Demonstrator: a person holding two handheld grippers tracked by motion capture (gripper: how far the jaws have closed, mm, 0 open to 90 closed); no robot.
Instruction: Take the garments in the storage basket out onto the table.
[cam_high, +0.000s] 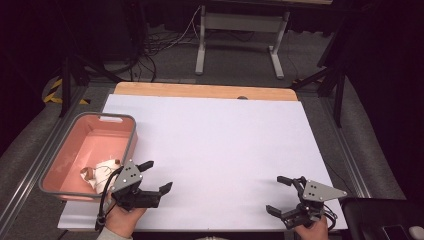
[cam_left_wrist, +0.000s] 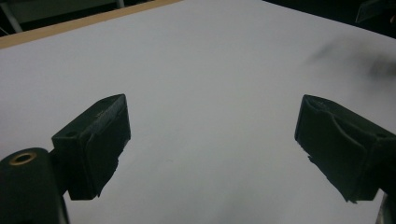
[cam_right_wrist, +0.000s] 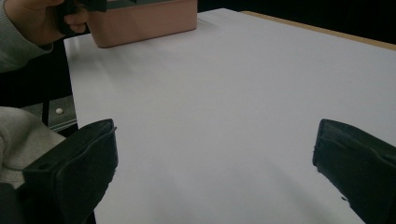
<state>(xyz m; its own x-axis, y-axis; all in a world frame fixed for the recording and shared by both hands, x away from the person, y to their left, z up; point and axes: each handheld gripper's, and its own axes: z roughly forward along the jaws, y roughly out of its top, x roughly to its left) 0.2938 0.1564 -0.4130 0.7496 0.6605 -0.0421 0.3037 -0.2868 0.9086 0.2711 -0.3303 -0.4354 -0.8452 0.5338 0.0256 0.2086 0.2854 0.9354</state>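
- Our bench (cam_high: 215, 145), under its white sheet, lies bare between the hands.
- The pink bin (cam_high: 102, 131) sits at the bench's left edge, just beside our left hand.
- Our left gripper (cam_high: 156, 176) hovers by the bin's near corner, jaws spread, nothing between them.
- Our right gripper (cam_high: 278, 195) rests low at the near right, jaws likewise spread and unloaded.
- The white and brown item (cam_high: 102, 175) lies in the bin's near end; we judge it best to pull back level, clear of the rim.

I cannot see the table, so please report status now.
Left gripper open, empty, beside pink bin. Right gripper open, empty. White item lies in bin. Nothing in the way.
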